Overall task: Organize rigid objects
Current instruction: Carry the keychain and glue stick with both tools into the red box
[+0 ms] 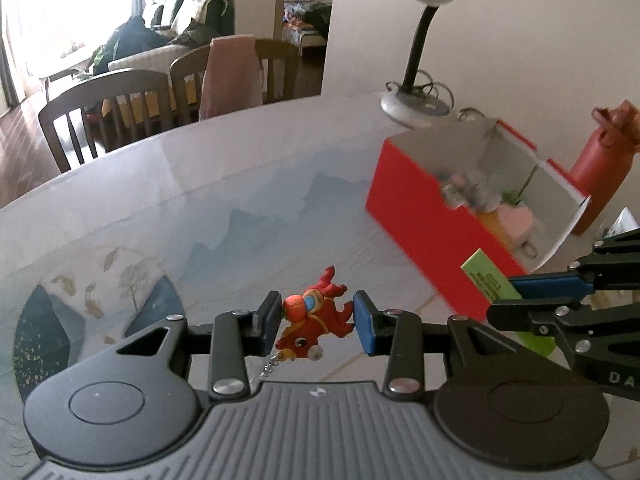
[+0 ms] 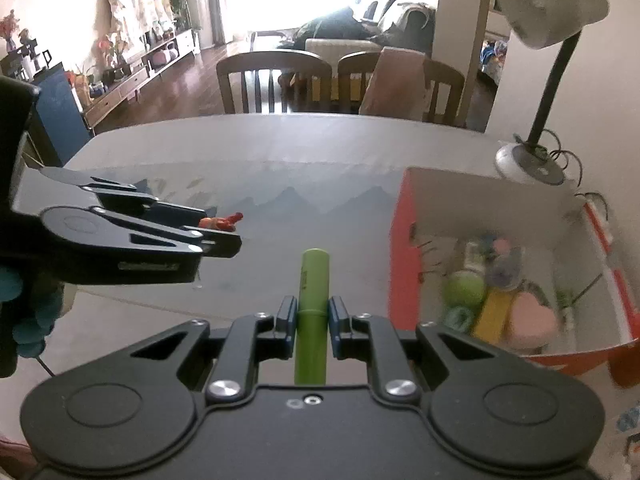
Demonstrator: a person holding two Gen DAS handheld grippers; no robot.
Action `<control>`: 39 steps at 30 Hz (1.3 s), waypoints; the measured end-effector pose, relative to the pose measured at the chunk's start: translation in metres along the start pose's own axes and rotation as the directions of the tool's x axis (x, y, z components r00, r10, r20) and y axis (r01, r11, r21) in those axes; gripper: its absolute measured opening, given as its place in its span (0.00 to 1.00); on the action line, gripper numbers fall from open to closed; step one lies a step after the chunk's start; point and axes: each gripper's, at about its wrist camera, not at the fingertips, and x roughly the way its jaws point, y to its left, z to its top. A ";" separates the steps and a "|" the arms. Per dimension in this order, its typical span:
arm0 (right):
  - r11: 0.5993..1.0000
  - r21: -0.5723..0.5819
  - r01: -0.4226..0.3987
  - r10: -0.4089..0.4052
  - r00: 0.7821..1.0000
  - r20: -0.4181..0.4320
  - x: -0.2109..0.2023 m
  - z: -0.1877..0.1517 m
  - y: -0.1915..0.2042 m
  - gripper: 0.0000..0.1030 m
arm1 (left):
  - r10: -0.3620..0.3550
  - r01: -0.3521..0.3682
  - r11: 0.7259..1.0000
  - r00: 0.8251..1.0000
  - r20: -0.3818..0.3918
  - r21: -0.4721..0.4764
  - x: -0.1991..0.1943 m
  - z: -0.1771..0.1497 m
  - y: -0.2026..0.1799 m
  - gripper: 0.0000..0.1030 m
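Note:
My left gripper is shut on a small red toy figure with a short chain, held above the table; in the right wrist view the same gripper shows at the left with the toy figure at its tips. My right gripper is shut on a green tube that sticks forward between the pads; from the left wrist view this right gripper enters at the right with the green tube. A red open box with several small items inside stands to the right.
A desk lamp's base sits behind the box by the wall. A red bottle stands right of the box. Wooden chairs line the table's far edge. The table top has a printed mountain pattern.

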 end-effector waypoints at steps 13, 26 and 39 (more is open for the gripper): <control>0.999 0.038 0.005 -0.007 0.999 0.051 -0.022 -0.002 -0.083 0.15 | -0.035 0.034 0.999 0.998 0.050 0.019 -0.007 0.048 -0.071 0.37; 0.987 0.143 0.079 -0.087 0.995 0.047 -0.017 -0.015 -0.186 0.15 | -0.029 0.027 0.995 0.999 0.023 0.093 0.044 0.085 -0.144 0.37; 0.971 0.198 0.133 -0.137 0.991 0.006 0.024 -0.009 -0.256 0.15 | -0.021 0.029 0.992 0.998 -0.065 0.124 0.112 0.123 -0.185 0.37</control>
